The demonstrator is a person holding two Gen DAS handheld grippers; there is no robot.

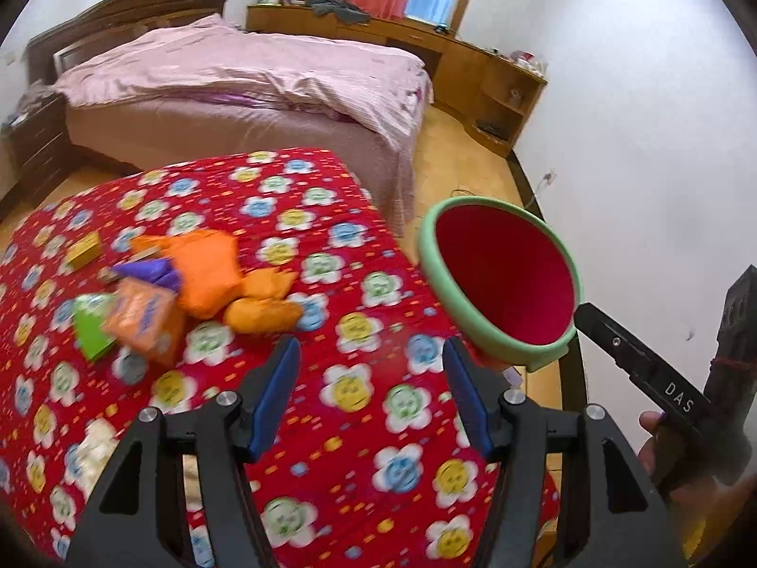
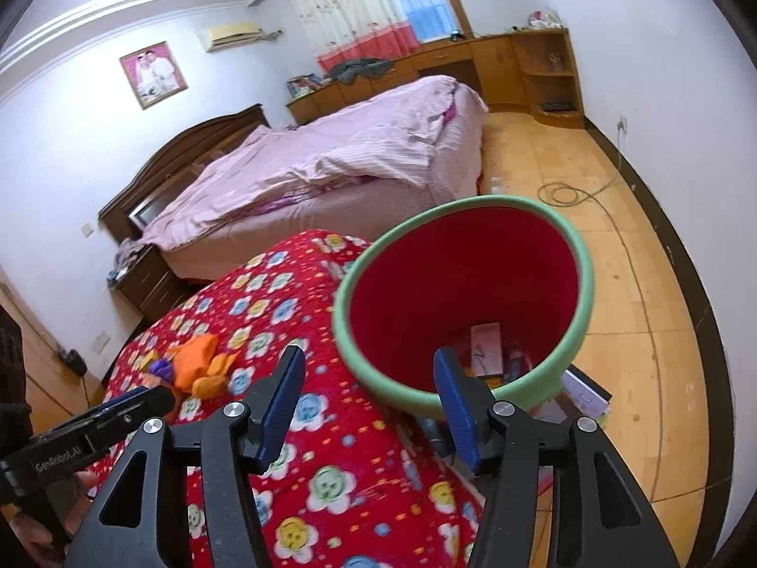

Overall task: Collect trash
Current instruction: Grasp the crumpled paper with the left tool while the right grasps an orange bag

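Note:
A pile of trash lies on the red flowered blanket (image 1: 359, 312): orange wrappers (image 1: 208, 267), a purple wrapper (image 1: 146, 272), an orange box (image 1: 142, 319), a green packet (image 1: 92, 326) and a small yellow box (image 1: 85, 248). A bin with a green rim (image 1: 497, 350) and red inside (image 1: 506, 279) stands at the blanket's right edge. My left gripper (image 1: 371, 374) is open and empty above the blanket, right of the pile. My right gripper (image 2: 369, 378) is open and empty, its right finger over the bin's near rim (image 2: 411, 400). The bin holds a pink box (image 2: 485, 348) and other trash. The pile shows far left in the right wrist view (image 2: 198, 362).
A bed with a pink cover (image 1: 265, 75) stands behind. Wooden cabinets (image 1: 478, 71) line the far wall. A nightstand (image 1: 38, 142) is at the left. A cable (image 2: 567, 194) lies on the wooden floor. Books or boxes (image 2: 584, 393) lie beside the bin.

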